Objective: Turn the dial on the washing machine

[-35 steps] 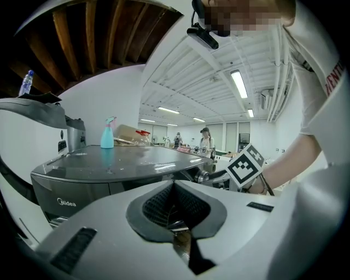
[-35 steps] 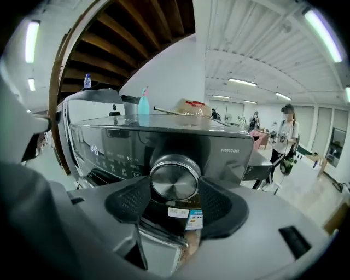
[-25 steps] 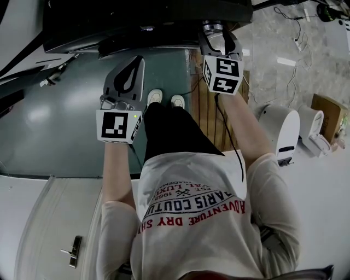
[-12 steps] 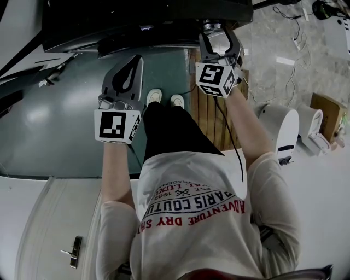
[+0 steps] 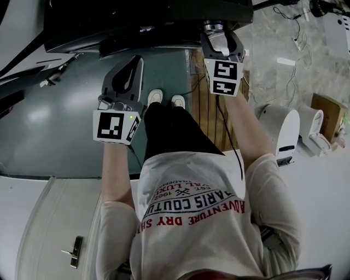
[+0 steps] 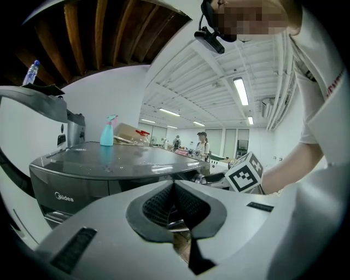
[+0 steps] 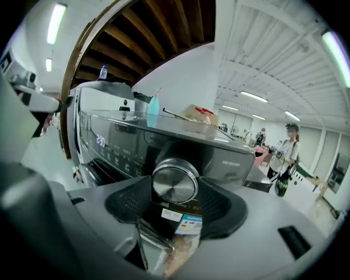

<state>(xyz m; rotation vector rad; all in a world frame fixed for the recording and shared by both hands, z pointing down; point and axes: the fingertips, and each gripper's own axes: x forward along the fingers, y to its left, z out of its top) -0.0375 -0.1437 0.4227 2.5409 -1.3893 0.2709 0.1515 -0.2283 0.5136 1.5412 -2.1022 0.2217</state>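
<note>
The round metal dial [image 7: 175, 181] sticks out of the dark washing machine's [image 7: 117, 143] front panel; in the head view the dial [image 5: 213, 25] shows just under the machine's [image 5: 136, 16] edge. My right gripper [image 7: 175, 188] [image 5: 217, 34] straddles the dial, its jaws closing, and both ribbed pads [image 7: 134, 199] meet the dial's sides. My left gripper [image 5: 131, 64] [image 6: 174, 187] hangs in the air to the left of the right one, away from the machine, shut on nothing. From the left gripper view the right gripper's marker cube [image 6: 244, 174] is visible at the machine's front.
A blue spray bottle [image 6: 107, 131] [image 7: 153, 104] and some boxes stand on the machine's top. White appliances [image 5: 281, 128] sit on the floor to the right, beside a wooden pallet [image 5: 205, 104]. The person's shoes [image 5: 164, 99] are below the machine. People stand far off in the hall.
The right gripper's cube twisted counter-clockwise half a second ago and has now turned back upright at the dial. The left gripper has barely moved.
</note>
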